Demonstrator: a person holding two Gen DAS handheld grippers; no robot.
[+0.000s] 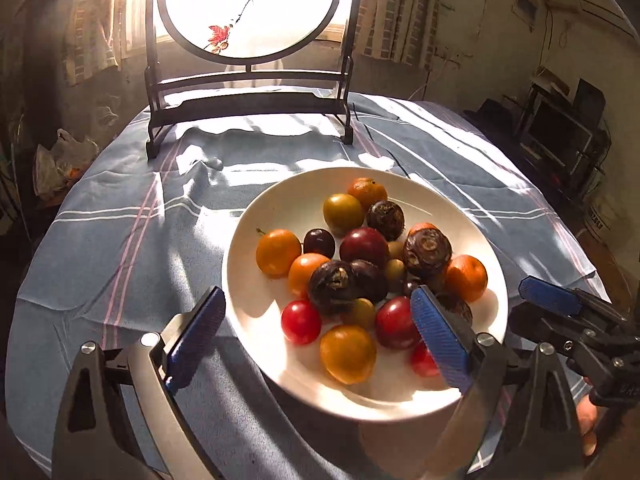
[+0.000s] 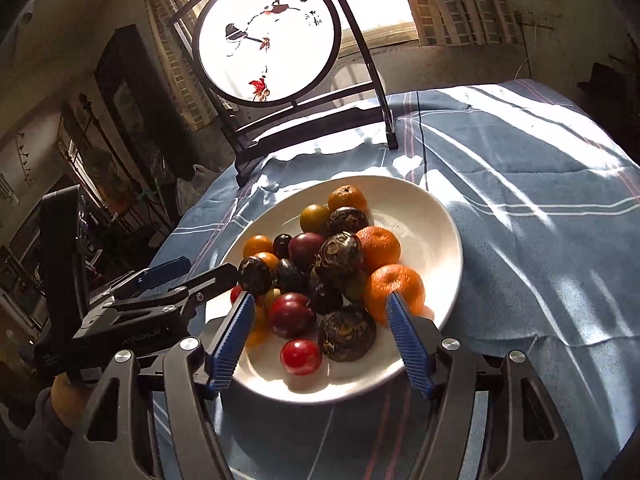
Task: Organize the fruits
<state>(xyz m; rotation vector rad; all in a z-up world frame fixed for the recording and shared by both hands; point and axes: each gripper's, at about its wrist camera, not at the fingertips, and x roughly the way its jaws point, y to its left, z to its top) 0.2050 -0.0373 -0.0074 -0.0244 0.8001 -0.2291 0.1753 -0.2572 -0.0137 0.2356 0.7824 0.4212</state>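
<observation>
Fruits heaped on a white plate at lower centre of both views, on a blue cloth; nothing lies loose on the cloth, so the gathering looks done. Left gripper stands wide, one pad off the rim, holding nothing. Right gripper is partly spread around the near fruits without pressing them. A round screen stands behind, upper centre

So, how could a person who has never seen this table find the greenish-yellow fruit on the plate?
Start at the round painted screen standing at the back of the table, then come forward to the white plate. Near its far rim lies a mandarin, and the greenish-yellow fruit touches it, the only smooth olive-coloured one of that size.
</observation>
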